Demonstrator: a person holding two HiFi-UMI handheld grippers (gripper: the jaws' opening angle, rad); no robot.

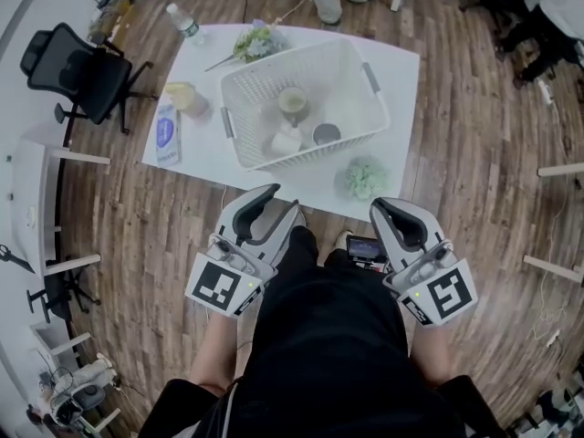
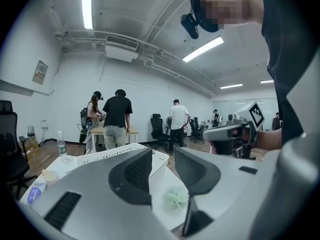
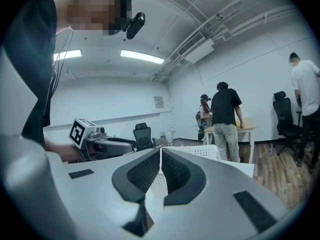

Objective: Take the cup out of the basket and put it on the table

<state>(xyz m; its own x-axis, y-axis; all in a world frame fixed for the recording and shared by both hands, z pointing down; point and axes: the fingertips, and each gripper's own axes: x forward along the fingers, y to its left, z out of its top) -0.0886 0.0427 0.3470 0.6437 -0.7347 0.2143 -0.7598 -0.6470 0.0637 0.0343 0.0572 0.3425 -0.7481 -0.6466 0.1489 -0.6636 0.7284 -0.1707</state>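
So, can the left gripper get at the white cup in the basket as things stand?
Probably: the left gripper is open and empty, the white cup uncovered; only the basket's near wall stands between.

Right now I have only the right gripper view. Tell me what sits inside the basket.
Observer: The head view shows three cups in the white basket: a dark-lined cup, a white cup and a dark grey cup.
Operator: Give me the left gripper's state.
Observer: The left gripper has its jaws apart, with nothing between them.
Operator: Place both grippers against the table.
Observer: In the head view the left gripper and the right gripper both reach the near edge of the table, short of the basket.
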